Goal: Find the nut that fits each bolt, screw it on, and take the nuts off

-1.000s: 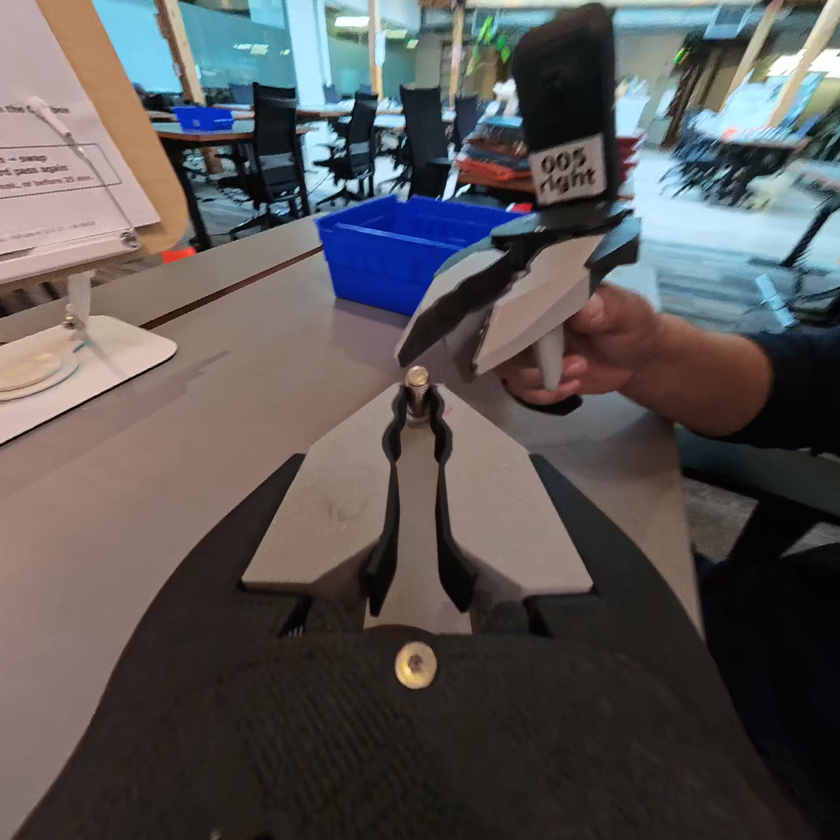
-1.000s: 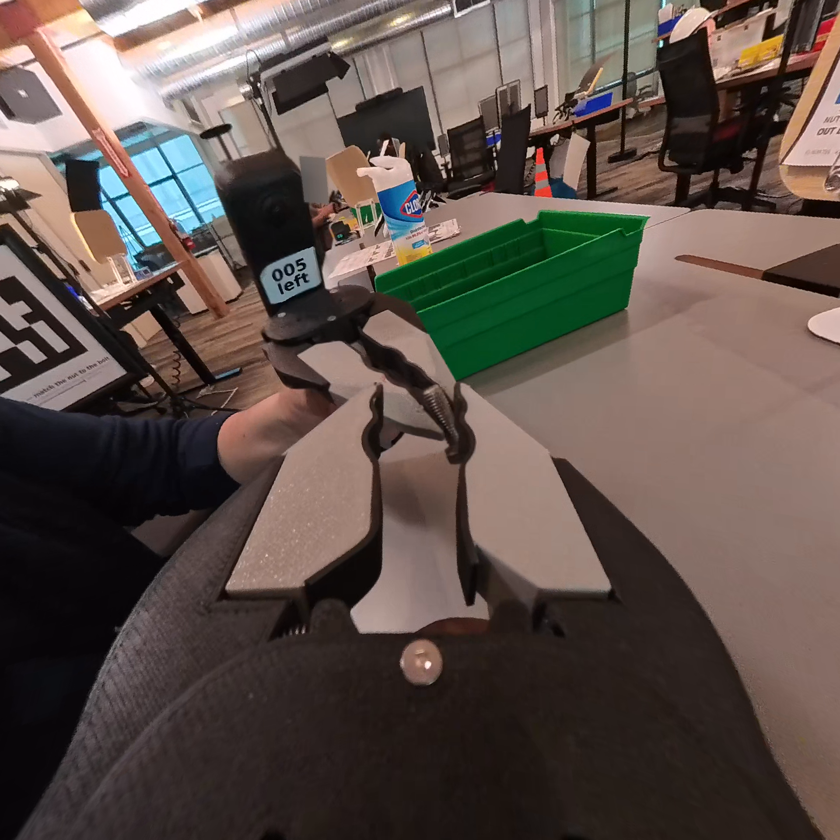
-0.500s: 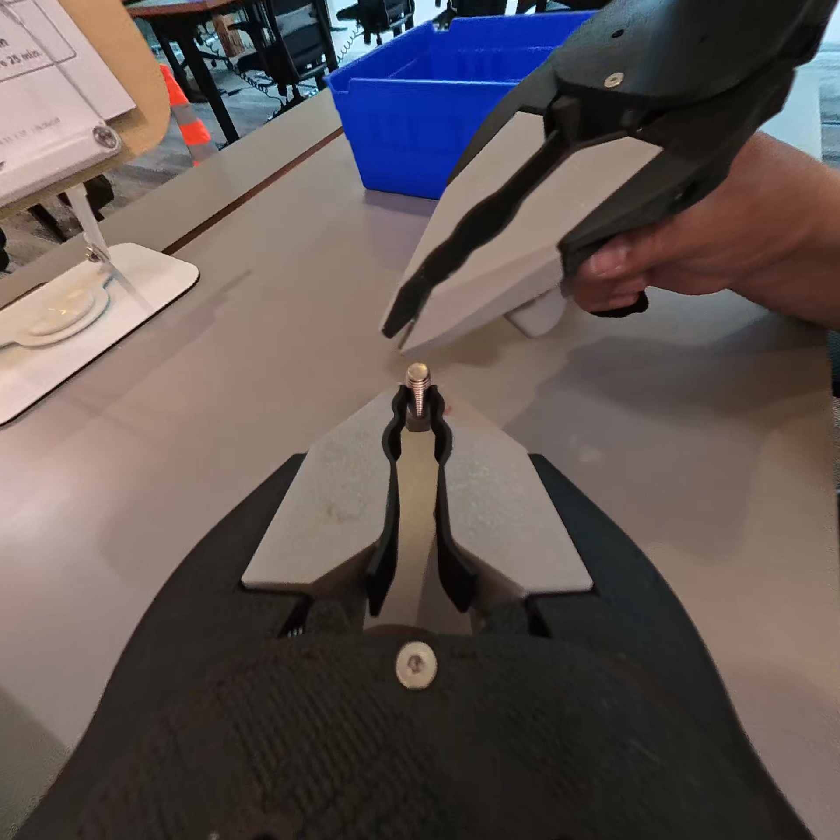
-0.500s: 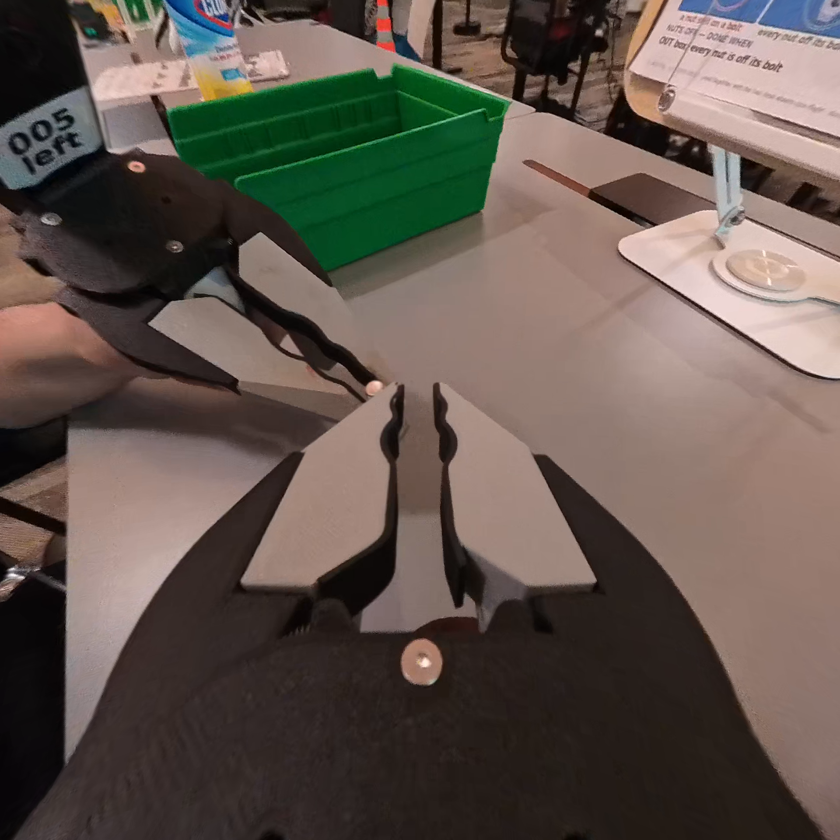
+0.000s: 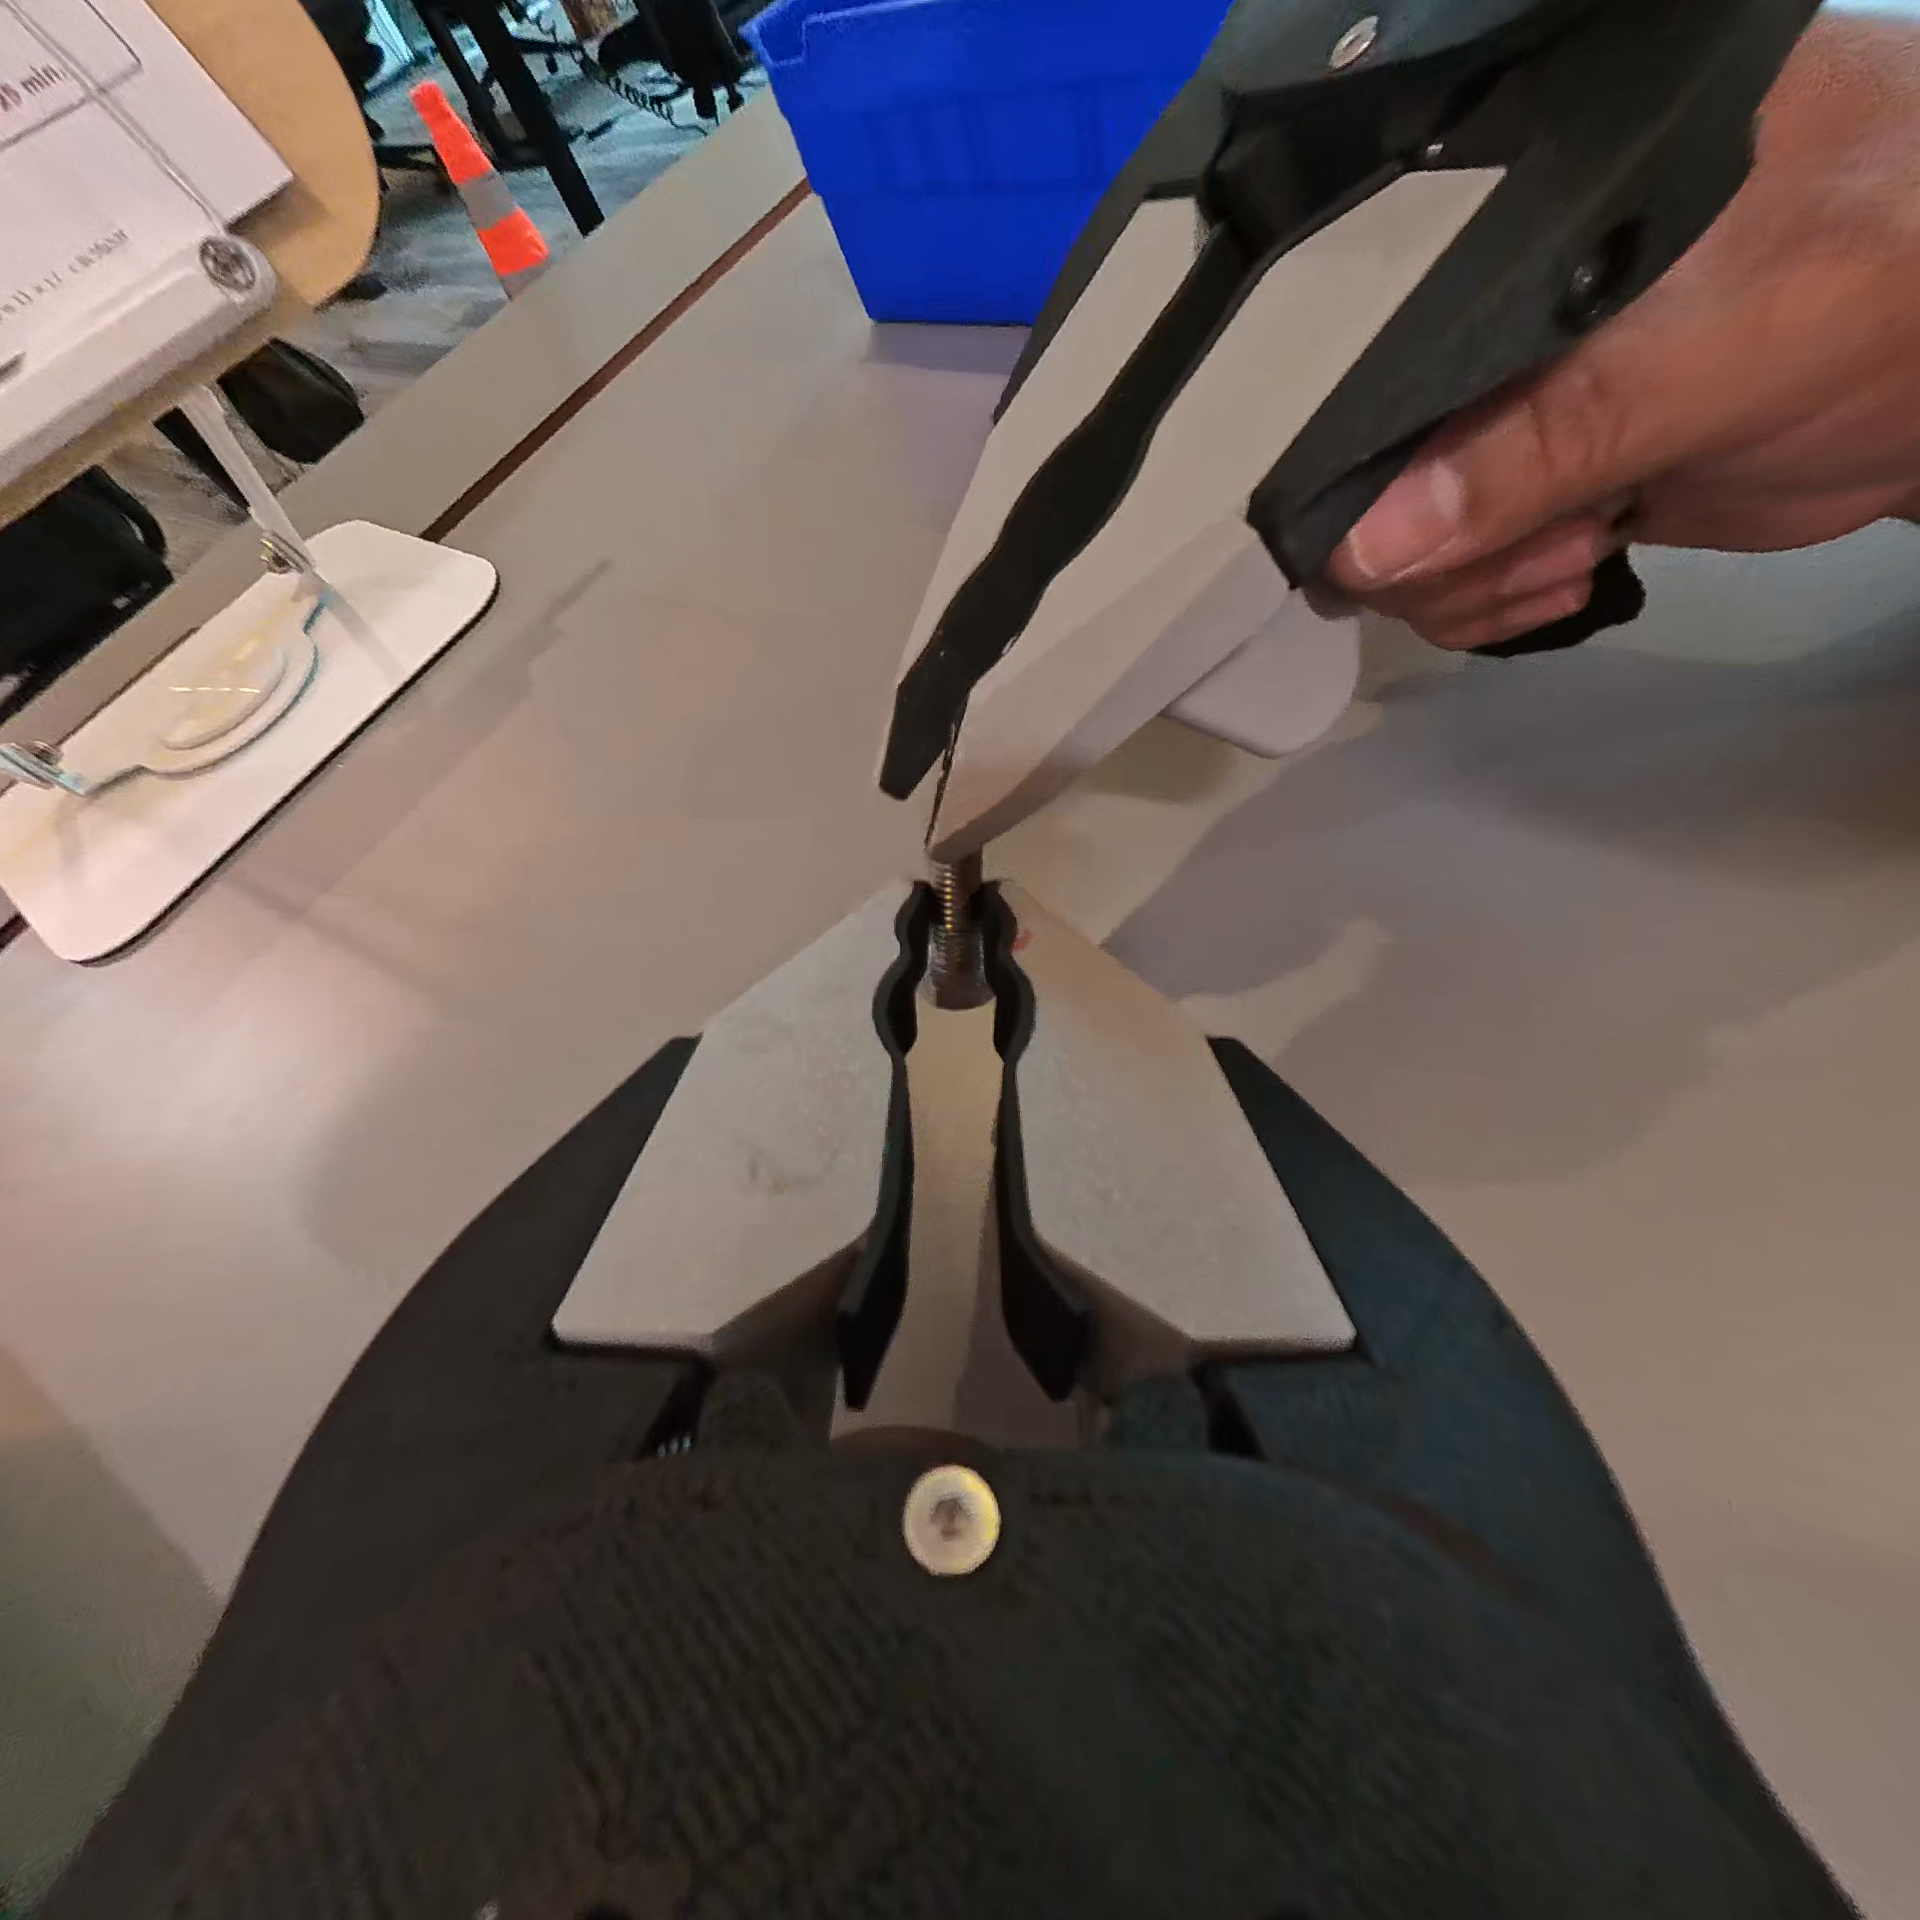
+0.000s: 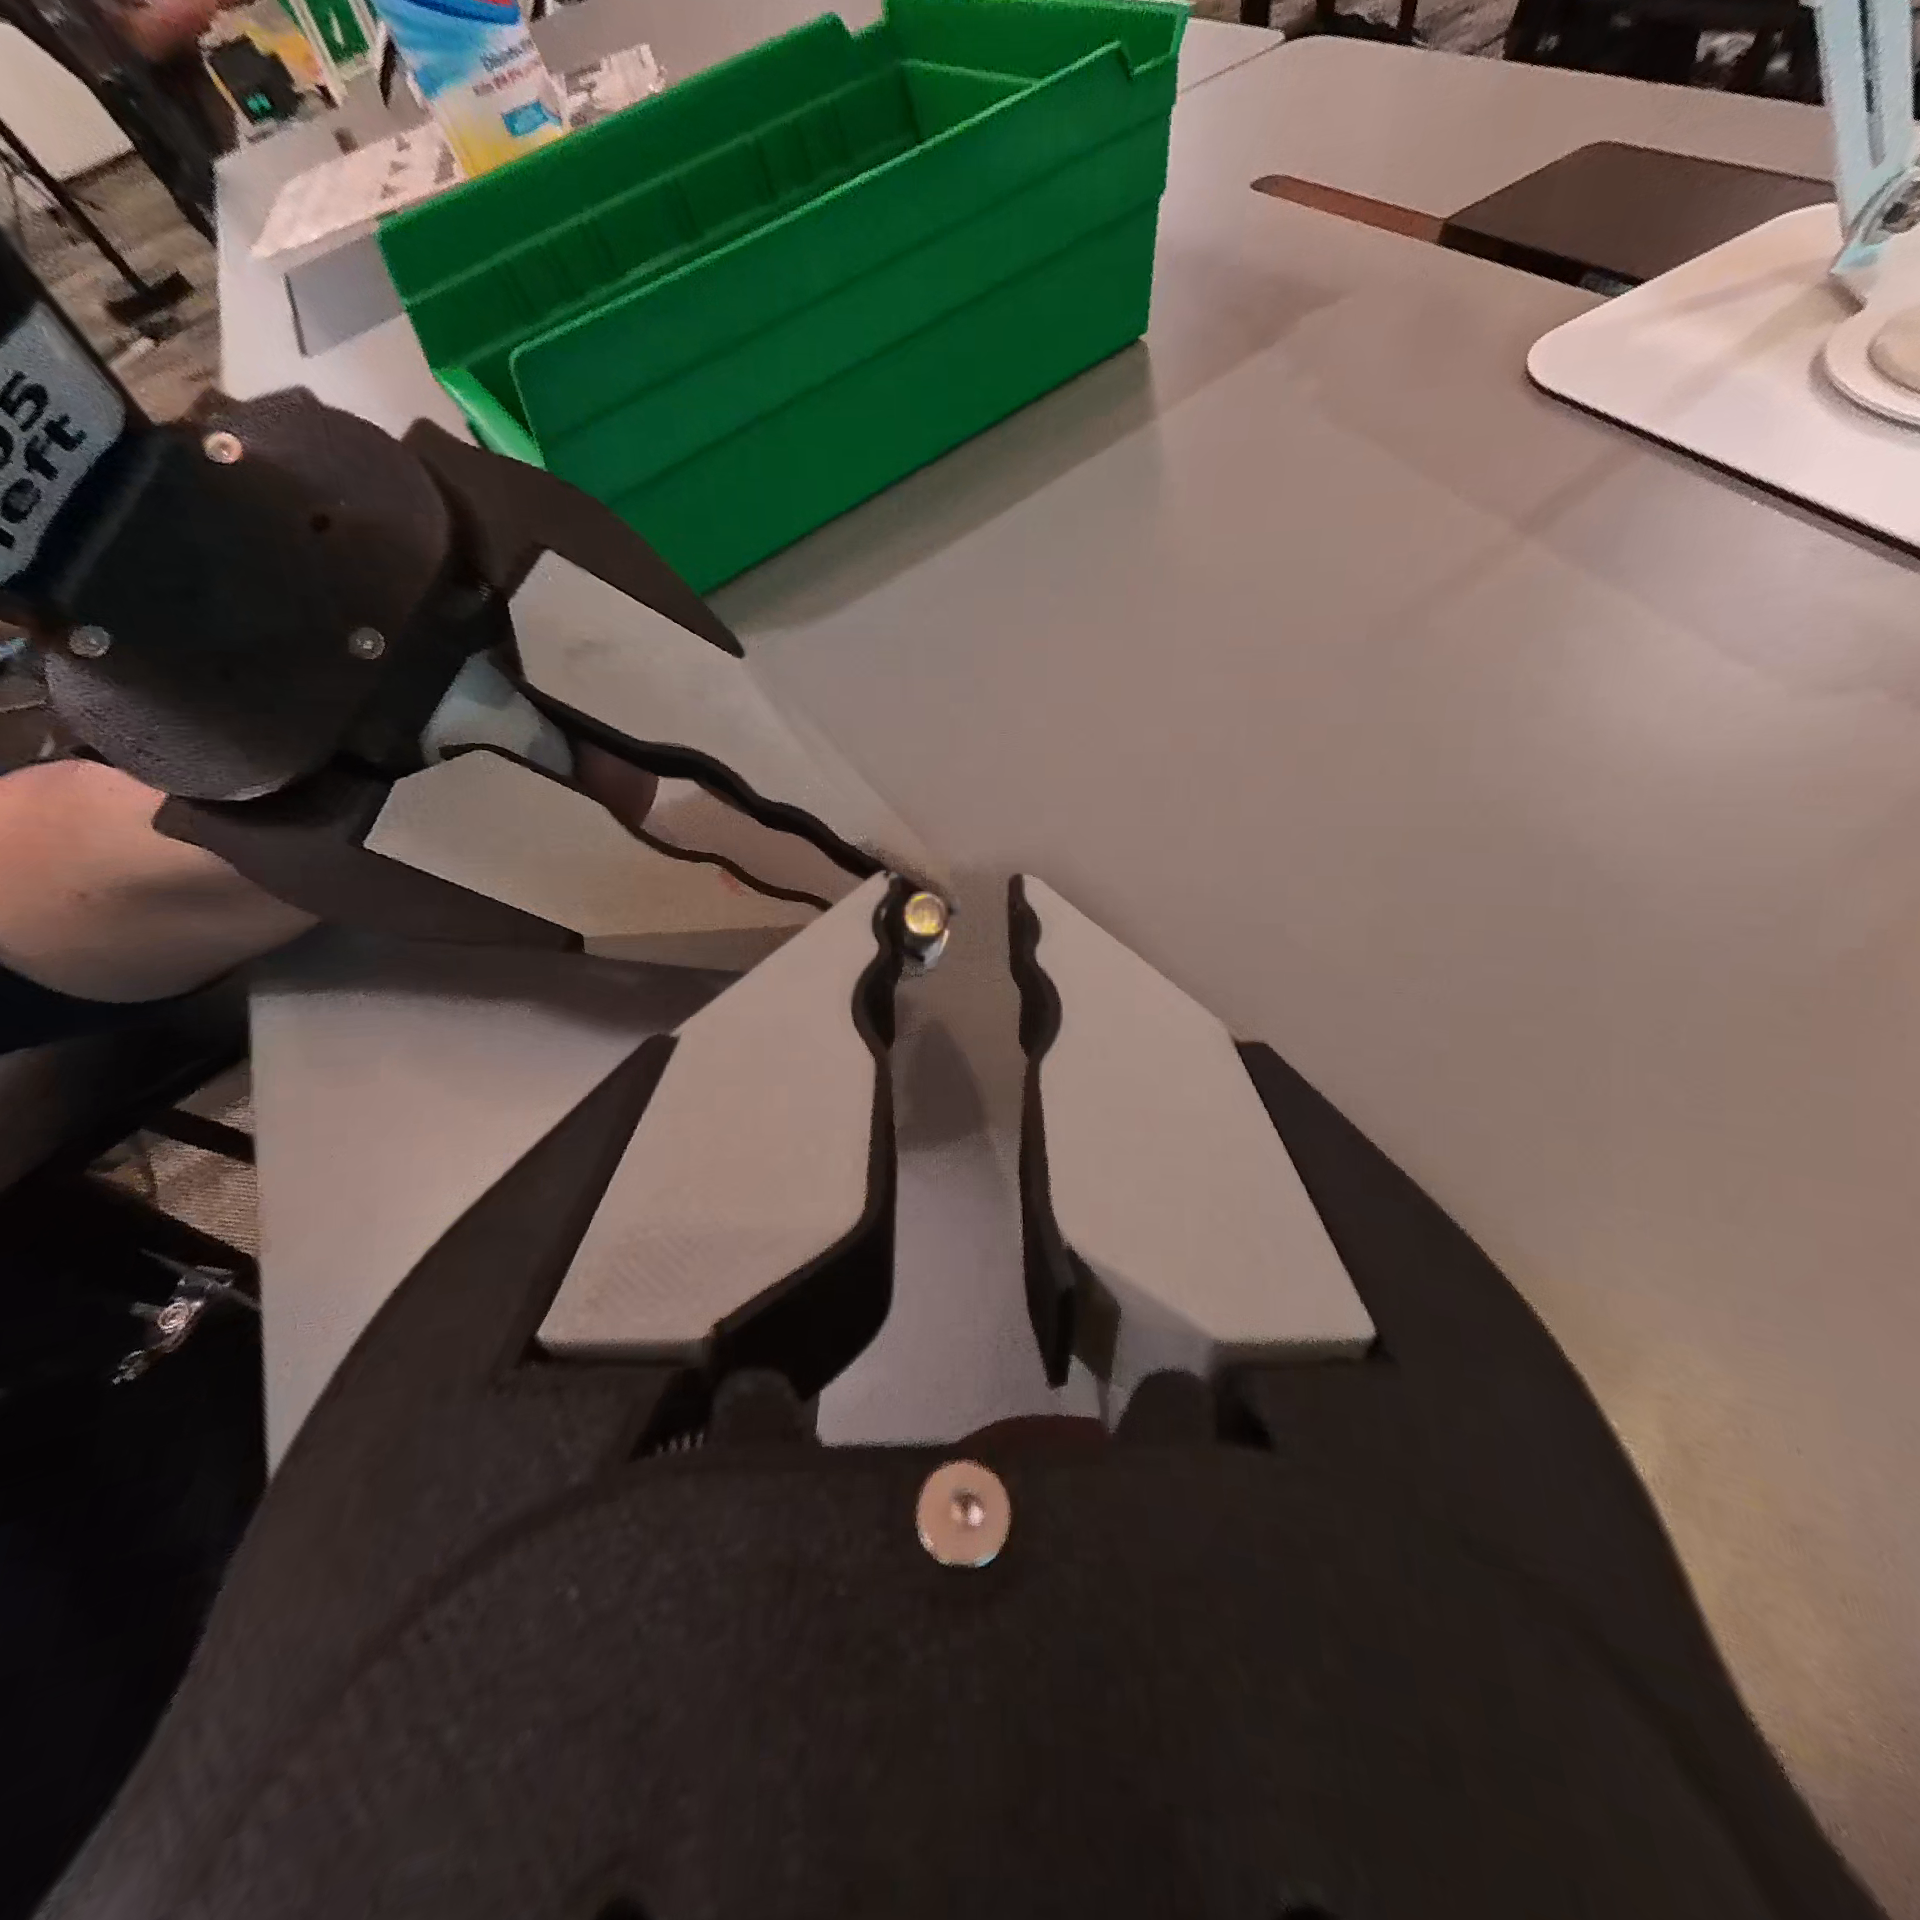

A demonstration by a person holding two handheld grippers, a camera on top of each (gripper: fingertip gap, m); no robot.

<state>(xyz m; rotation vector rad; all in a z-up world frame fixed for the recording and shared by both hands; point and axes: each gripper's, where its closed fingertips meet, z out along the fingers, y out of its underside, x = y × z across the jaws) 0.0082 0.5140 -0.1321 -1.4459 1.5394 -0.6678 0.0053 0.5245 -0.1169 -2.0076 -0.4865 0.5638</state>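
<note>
My left tool (image 5: pixel 956 914) and my right tool (image 6: pixel 951 914) both have a black woven-looking body and pale grey fingers with black wavy inner edges, and the bolt (image 5: pixel 954 951) between the left ones is dull silver. The table (image 6: pixel 1403 831) is plain light grey; on it I see a bright green bin (image 6: pixel 831 312) and a strong blue bin (image 5: pixel 956 187). Behind the table an orange cone (image 5: pixel 483 197) has a grey band.

Each wrist camera looks down along its own fingers, close above the grey table (image 5: pixel 520 1039), facing the other; both share the bolt (image 5: pixel 954 940)
</note>
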